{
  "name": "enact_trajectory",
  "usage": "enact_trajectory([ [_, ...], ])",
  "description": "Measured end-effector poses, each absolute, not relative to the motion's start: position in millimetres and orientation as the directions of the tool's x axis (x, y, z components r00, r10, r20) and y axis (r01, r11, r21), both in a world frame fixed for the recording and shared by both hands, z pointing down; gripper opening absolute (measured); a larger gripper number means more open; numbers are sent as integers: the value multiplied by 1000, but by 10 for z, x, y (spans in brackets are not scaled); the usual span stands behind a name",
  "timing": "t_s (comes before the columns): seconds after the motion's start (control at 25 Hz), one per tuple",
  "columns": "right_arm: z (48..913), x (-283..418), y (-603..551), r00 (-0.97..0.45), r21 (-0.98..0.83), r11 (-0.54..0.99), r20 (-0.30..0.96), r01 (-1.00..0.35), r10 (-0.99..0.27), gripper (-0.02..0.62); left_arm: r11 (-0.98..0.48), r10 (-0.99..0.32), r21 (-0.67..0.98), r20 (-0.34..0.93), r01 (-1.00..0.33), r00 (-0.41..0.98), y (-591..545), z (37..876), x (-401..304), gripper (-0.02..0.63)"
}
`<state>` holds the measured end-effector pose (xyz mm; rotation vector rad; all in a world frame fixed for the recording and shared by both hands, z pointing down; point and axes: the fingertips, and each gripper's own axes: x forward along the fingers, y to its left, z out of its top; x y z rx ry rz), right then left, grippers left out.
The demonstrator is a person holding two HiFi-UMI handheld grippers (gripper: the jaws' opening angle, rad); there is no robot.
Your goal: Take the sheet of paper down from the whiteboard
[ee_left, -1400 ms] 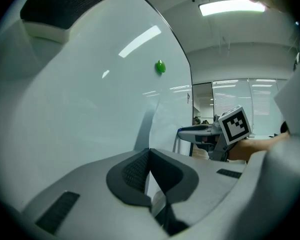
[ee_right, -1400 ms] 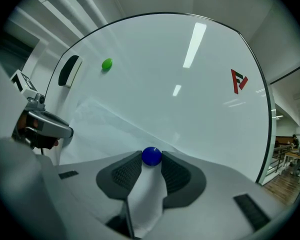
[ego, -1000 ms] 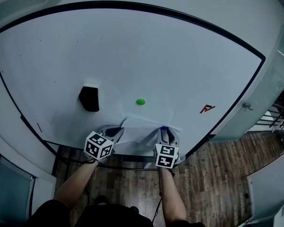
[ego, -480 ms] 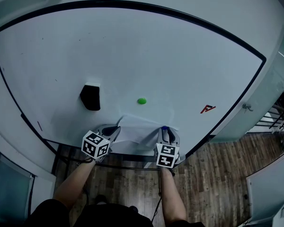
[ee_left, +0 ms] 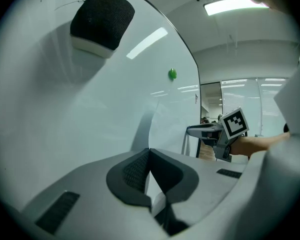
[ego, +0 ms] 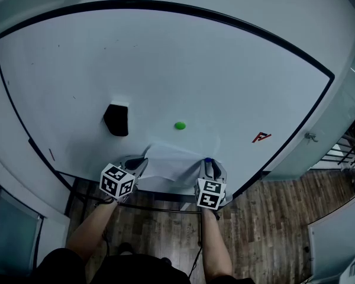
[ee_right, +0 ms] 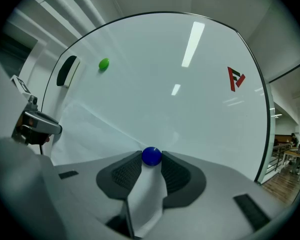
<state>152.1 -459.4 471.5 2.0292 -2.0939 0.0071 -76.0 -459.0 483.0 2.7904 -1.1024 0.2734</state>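
A white sheet of paper (ego: 173, 163) hangs low on the whiteboard (ego: 165, 64), its left side peeled away from the board. My left gripper (ego: 142, 162) is shut on the sheet's left edge; the left gripper view shows the paper (ee_left: 166, 126) pinched between the closed pads (ee_left: 135, 171). A blue magnet (ee_right: 151, 155) pins the sheet's right corner to the board. My right gripper (ee_right: 151, 160) is closed on that magnet, one pad against each side. In the head view the right gripper (ego: 207, 163) sits at the paper's right edge.
A black eraser (ego: 117, 119) sticks to the board up and left of the paper. A green magnet (ego: 180, 125) sits just above the sheet, and a red mark (ego: 261, 137) lies to the right. The board's black frame (ego: 284, 152) and a wooden floor (ego: 266, 218) lie below.
My left gripper has shifted a little to the left, drawing the paper's left edge with it. The right gripper stays on the blue magnet.
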Motion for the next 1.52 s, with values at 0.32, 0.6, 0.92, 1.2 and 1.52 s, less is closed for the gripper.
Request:
enact_trajectory([
  [0.32,4728,1524,-4613,-28,168,54,156,-984,-987,135,-695,-692,44,226,-717,685,-4557,4859,-952,20],
  [0.6,4711,1560,-4603,-22,147,46,156,-988,-988,135,-654,-728,41,239,-755,643,-4544,4887,-1175,20],
  [0.92,4718,1574,-4596,-8,144,30,152,-989,-988,135,-612,-759,42,250,-790,601,-4505,4906,-1424,20],
  [1.2,4763,1578,-4556,-24,127,44,156,-991,-987,138,-606,-761,40,261,-795,594,-4444,4956,-1442,20],
  [1.52,4903,1655,-4367,-47,121,68,176,-990,-983,138,-603,-767,-10,282,-798,577,-4335,4983,-1363,20],
])
